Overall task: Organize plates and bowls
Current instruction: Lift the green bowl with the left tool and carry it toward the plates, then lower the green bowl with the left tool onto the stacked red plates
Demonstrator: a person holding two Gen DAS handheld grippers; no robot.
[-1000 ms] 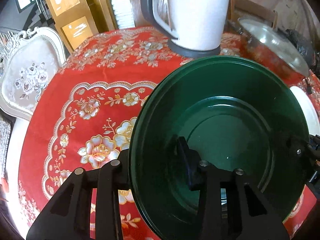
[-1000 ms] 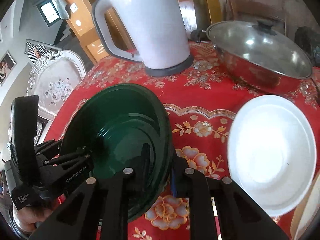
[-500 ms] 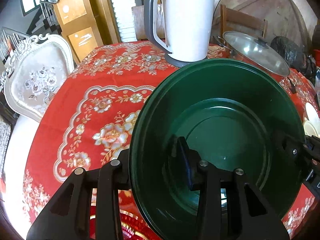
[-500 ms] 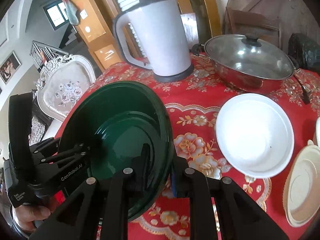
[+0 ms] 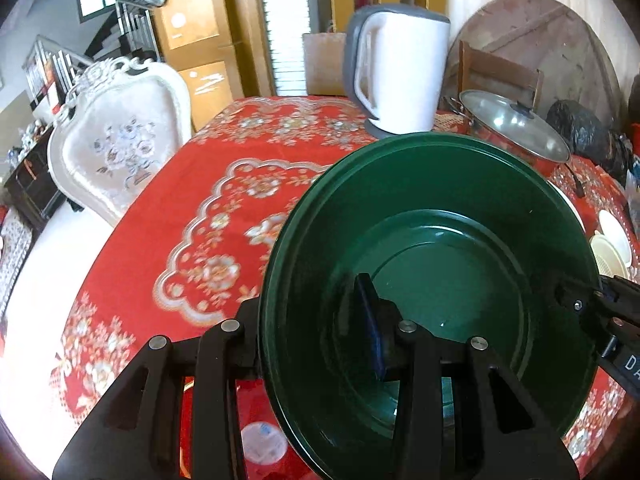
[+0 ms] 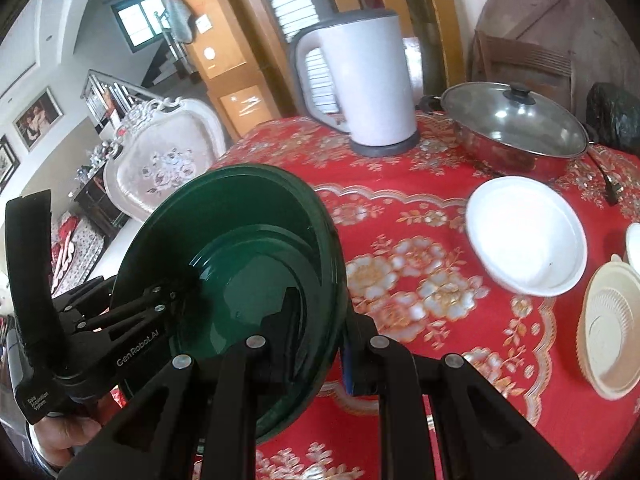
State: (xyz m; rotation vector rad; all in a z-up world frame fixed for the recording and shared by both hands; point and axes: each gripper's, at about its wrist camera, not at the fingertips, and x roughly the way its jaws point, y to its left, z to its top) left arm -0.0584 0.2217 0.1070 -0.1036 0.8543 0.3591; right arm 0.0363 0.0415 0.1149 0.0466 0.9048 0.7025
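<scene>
A large dark green bowl (image 5: 440, 264) is held up above the red floral tablecloth (image 5: 208, 200), one gripper on each side. My left gripper (image 5: 316, 312) is shut on its left rim, one finger inside and one outside. My right gripper (image 6: 320, 332) is shut on the opposite rim of the green bowl (image 6: 240, 256); the left gripper (image 6: 132, 312) shows across it. A white bowl (image 6: 528, 236) rests on the table to the right, a cream basket-like bowl (image 6: 608, 320) beside it at the right edge.
A white electric kettle (image 6: 360, 84) stands at the back of the table, a steel pot with a glass lid (image 6: 516, 120) to its right. A white upholstered chair (image 5: 120, 140) stands at the table's left side. A black bag (image 6: 612, 116) lies behind the pot.
Both grippers have lifted the green bowl and drawn it back from the kettle; more of the table and the cream bowl has come into view.
</scene>
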